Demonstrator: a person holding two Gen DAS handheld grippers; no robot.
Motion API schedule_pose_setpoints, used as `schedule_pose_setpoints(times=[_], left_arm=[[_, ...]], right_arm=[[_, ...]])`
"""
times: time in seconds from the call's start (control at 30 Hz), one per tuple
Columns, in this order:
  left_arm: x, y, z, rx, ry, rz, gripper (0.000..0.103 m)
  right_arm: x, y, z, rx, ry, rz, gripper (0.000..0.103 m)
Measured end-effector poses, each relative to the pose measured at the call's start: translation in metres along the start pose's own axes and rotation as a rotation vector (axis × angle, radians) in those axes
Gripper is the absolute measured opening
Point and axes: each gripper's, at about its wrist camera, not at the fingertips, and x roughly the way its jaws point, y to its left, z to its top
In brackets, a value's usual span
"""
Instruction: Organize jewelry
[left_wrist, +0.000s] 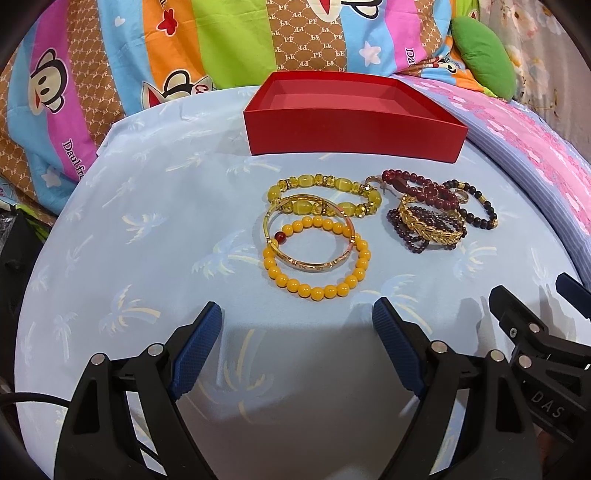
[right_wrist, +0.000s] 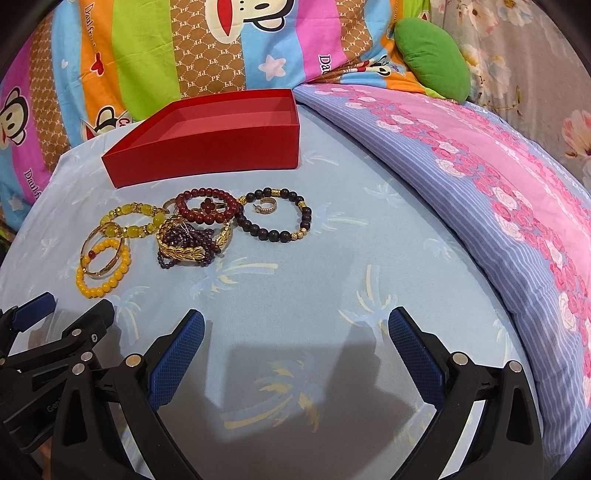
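Two grippers are seen low in the frames, both held above a light blue cloth (left_wrist: 155, 229) printed with pale palm trees. The left gripper (left_wrist: 297, 325) has its jaws spread wide, and nothing is held between them. The right gripper (right_wrist: 295, 332) is spread wide as well and holds nothing; in the left wrist view it is seen only at the lower right edge.

A red box (left_wrist: 351, 118) without lid is placed in the upper middle of the left wrist view, and no jewelry is seen inside it. Below the box, near the centre of the frame, the jewelry is laid on the cloth in two close groups. In the left group, a yellow bead bracelet (left_wrist: 317, 291) with one dark red bead is overlapped by a gold bangle (left_wrist: 291, 258), and a pale yellow stone bracelet (left_wrist: 325, 182) lies just above them. In the right group, a gold leaf bracelet (right_wrist: 192, 254) lies on a pile of dark purple beads (right_wrist: 195, 234). A dark red bead bracelet (right_wrist: 207, 194) is placed above it, and a black bead bracelet (right_wrist: 277, 234) with gold beads lies to the right, with a small gold ring (right_wrist: 264, 206) inside its loop.

A cartoon monkey blanket (left_wrist: 110, 74) fills the upper left, and a pink flowered sheet (right_wrist: 480, 166) and a green cushion (right_wrist: 432, 55) are seen at the right.
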Motion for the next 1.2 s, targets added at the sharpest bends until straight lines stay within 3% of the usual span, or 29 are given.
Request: schedule_pose_setpoints(times=[1.2], left_arm=[[-0.0010, 0.0024, -0.0009, 0.000, -0.006, -0.008, 0.080]], right_arm=[[0.0028, -0.0038, -0.0026, 0.007, 0.005, 0.011, 0.097]])
